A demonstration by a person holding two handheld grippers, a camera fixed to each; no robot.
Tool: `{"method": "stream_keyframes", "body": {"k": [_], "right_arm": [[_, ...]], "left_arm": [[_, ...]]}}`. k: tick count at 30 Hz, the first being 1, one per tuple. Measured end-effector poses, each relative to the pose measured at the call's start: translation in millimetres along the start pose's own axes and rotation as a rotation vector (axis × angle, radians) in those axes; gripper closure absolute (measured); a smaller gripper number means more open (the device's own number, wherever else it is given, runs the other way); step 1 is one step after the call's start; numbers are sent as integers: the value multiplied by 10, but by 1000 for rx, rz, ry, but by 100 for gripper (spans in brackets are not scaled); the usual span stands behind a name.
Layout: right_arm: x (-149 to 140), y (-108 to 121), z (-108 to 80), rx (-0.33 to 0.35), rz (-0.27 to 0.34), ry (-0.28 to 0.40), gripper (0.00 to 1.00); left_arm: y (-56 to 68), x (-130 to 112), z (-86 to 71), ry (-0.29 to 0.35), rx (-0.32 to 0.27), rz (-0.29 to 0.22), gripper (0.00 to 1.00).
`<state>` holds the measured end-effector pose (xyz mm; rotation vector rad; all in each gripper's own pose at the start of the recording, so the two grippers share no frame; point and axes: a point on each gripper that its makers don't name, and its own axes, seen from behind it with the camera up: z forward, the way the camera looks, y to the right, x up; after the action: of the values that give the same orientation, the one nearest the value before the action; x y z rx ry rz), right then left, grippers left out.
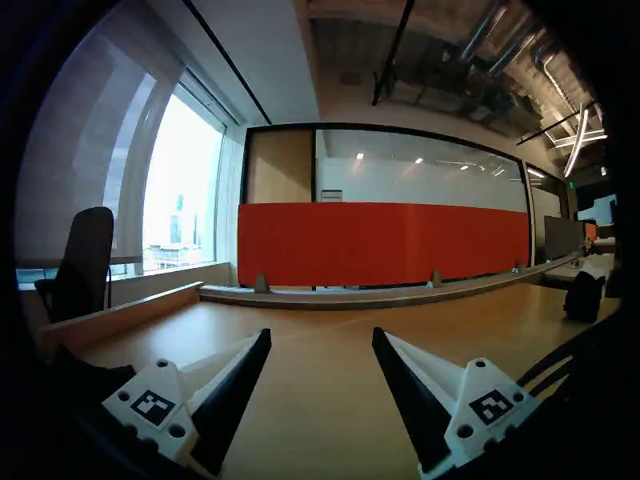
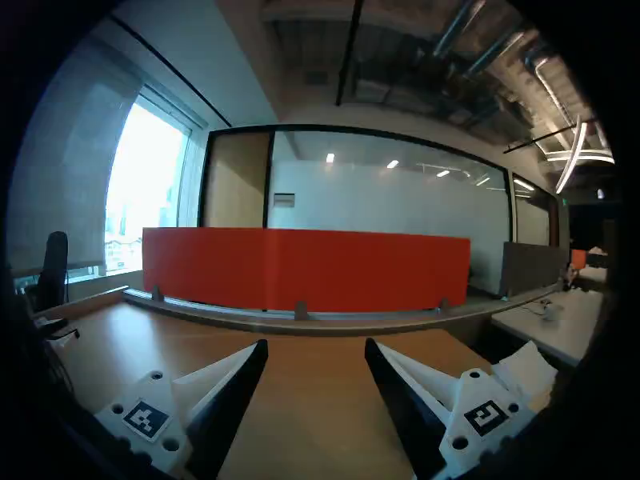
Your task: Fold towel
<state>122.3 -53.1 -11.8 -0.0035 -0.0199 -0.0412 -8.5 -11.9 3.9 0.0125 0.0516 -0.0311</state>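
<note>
Towel (image 2: pixel 528 366)? White crumple, partly hidden behind finger; left tool (image 1: pixel 321 331), right tool (image 2: pixel 316 342) agape, empty.

Count log, for you to check.

Left gripper view:
- left fingers (image 1: pixel 232 376): 2
- markers (image 1: pixel 153 406): 2, one on each finger
- wood desk (image 1: pixel 320 328): 1
- orange panel (image 1: pixel 384 244): 1, along the desk's far edge
- chair (image 1: pixel 80 264): 1, far left
- window (image 1: pixel 180 192): 1, left
- dark object (image 1: pixel 584 296): 1, far right on the desk; you cannot tell what kind

Right gripper view:
- right fingers (image 2: pixel 228 392): 2, again with 1 marker each
- same orange panel: 1
- panel feet (image 2: pixel 301 310): 3
- chair: 1, far left
- white desk (image 2: pixel 560 324): 1, right
- grey screen (image 2: pixel 532 268): 1, far right
- white cloth (image 2: pixel 524 366): 1, crumpled, near right
</note>
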Motion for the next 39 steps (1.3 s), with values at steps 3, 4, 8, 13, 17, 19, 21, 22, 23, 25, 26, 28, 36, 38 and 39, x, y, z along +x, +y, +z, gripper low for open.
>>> {"method": "stream_keyframes", "body": {"k": [3,4,8,13,17,19,21,22,23,25,26,28,36,38,39], "right_arm": [[-13,4,10,-1,-3,1,6],[-18,5,12,-1,-3,2,6],[-37,2,25,1,-3,3,6],[-73,-13,48,4,-7,-2,6],[-91,-20,69,5,-12,-6,6],[-92,-19,77,5,-11,-7,6],[-93,-13,86,4,-9,-7,6],[-97,-9,88,3,-8,-6,6],[-103,-3,91,2,-7,-6,6],[-112,3,92,1,-7,-6,6],[-117,3,92,2,-7,-7,6],[-121,3,89,3,-8,-7,7],[-97,15,70,8,-12,-4,6],[-82,24,71,10,-16,-3,6],[-76,29,71,10,-18,-3,6]], "left_arm": [[-12,-41,-5,2,9,8,6],[-13,-49,-3,3,10,11,6],[-24,-83,14,5,16,20,6],[-38,-119,31,-1,23,19,6],[-53,-145,28,-10,27,7,6],[-51,-160,25,-16,27,6,6],[-38,-171,20,-21,24,6,6],[-38,-177,18,-24,24,6,6],[-38,-183,16,-27,24,6,6],[-38,-201,18,-35,23,6,6],[-38,-216,24,-41,23,7,6],[-37,-232,31,-46,21,7,6],[1,-247,59,-48,1,7,6],[5,-247,57,-48,-1,7,6],[7,-247,55,-48,-1,7,6]]}}
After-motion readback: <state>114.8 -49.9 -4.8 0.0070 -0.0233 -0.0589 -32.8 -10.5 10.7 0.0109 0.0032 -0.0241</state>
